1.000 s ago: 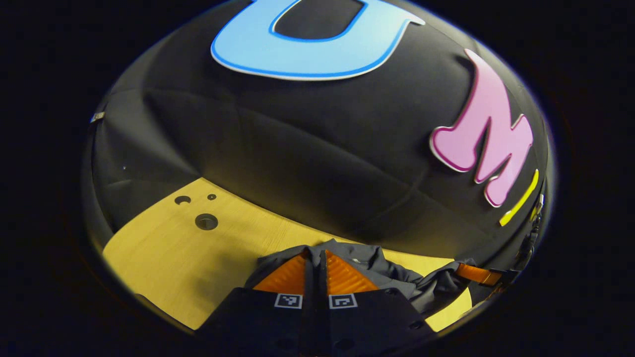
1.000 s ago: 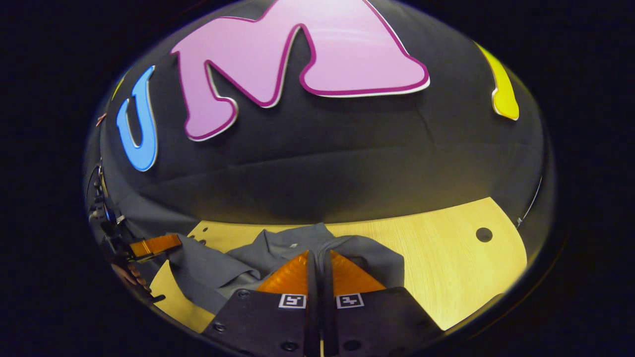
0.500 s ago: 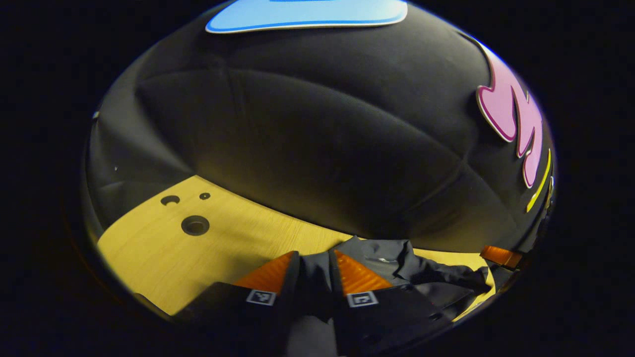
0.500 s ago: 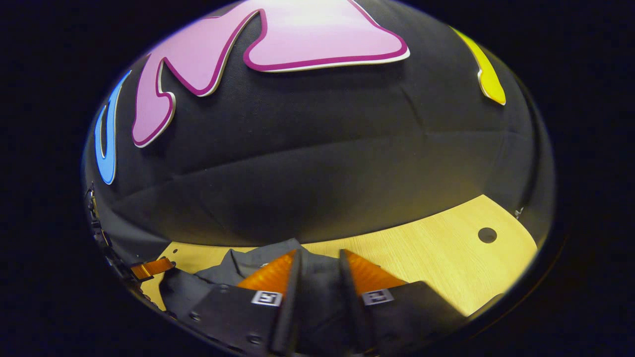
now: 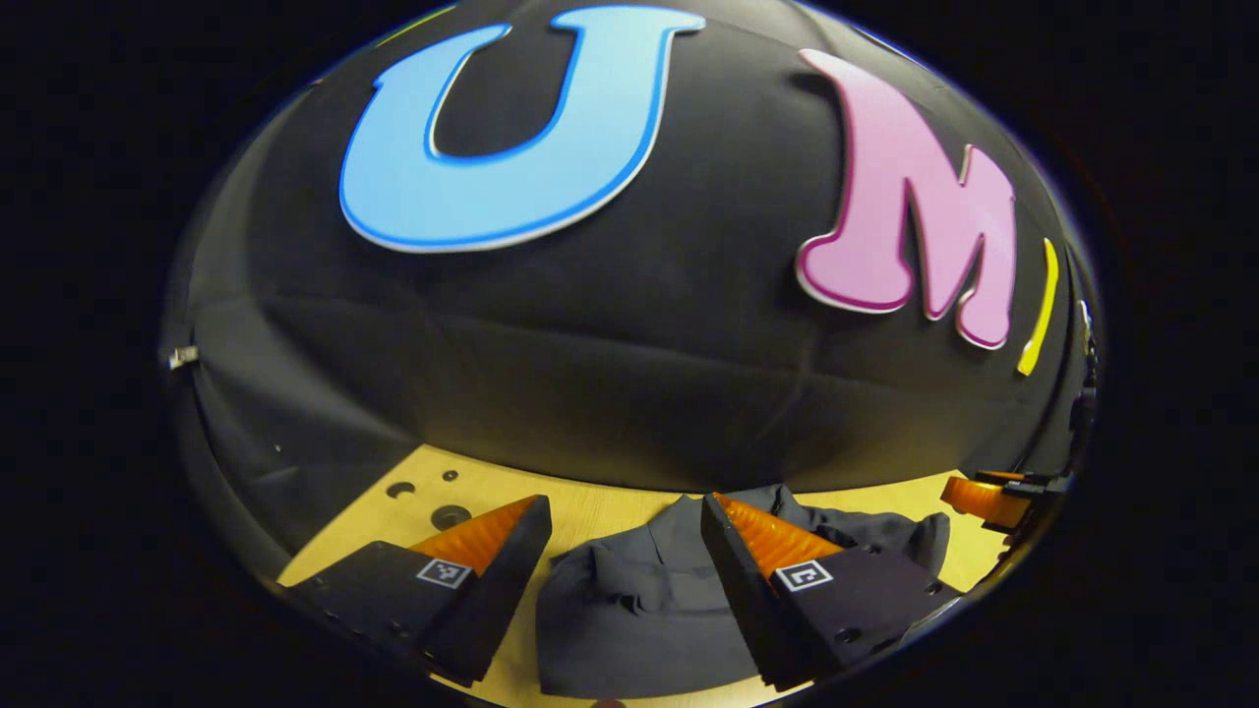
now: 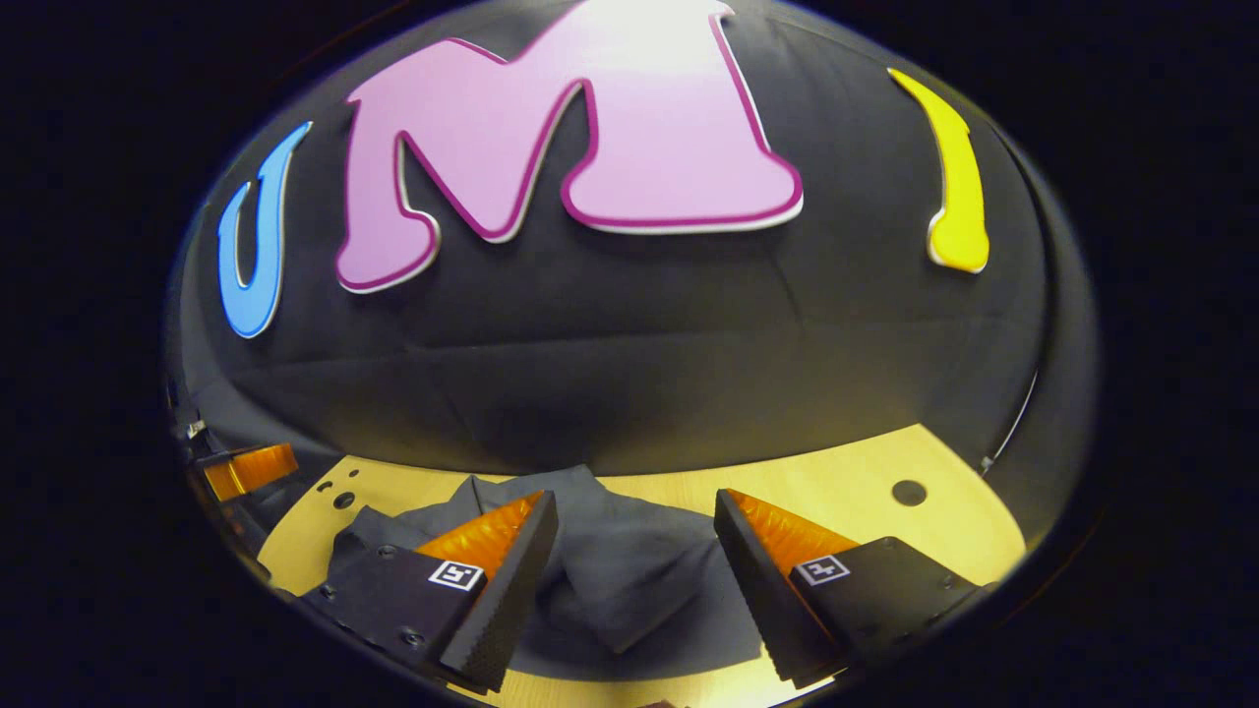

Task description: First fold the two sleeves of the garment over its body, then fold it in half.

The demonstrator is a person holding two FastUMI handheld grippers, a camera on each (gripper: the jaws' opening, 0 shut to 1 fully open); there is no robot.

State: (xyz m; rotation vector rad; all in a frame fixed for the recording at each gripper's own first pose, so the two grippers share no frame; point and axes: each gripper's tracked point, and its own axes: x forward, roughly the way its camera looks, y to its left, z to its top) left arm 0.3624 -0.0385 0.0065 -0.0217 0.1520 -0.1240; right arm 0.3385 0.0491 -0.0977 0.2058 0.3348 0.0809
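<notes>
Both tools spread; garment (image 5: 639, 610) crumpled.

Each claw (image 5: 622, 560) (image 6: 634, 560) carries square black-and-white markers and screws.

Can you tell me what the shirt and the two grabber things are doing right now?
Shirt: lying rumpled on the table, nothing gripping it.
Left hand-held gripper: open, above the shirt.
Right hand-held gripper: open, above the shirt.

The garment (image 5: 639, 600) lies on the counter (image 5: 590, 511) — bunched, before the booth wall. Each gripper's spread fingers (image 6: 502, 560) flank it.
</notes>
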